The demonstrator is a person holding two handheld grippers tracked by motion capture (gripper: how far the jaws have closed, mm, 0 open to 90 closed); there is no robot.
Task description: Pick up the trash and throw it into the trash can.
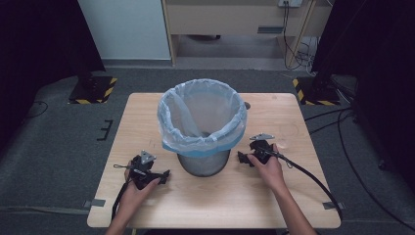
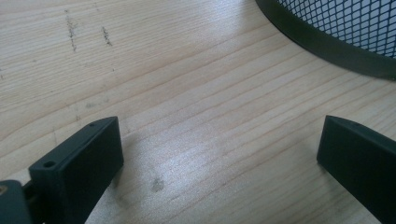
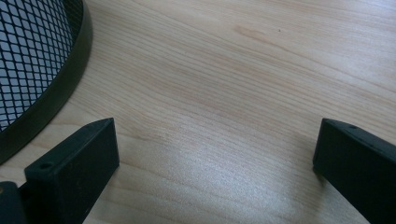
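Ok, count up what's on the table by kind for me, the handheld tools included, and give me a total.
Mesh bin: 1
Pale blue bag liner in the bin: 1
Handheld tools: 2, the left tool and the right tool, both open with bare wooden table between the jaws
Total: 4

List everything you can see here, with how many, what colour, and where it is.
Table: one, light wood, centre of the high view.
Bin: one, black mesh, centre of the table, upright.
Bag: one, pale blue, lining the bin and folded over its rim.
Tape: two grey pieces, at the table's near corners.
Floor marks: two, yellow and black, on the floor behind the table.
Left gripper: one, black, left of the bin, jaws open.
Right gripper: one, black, right of the bin, jaws open.
Hands: two, holding the grippers.
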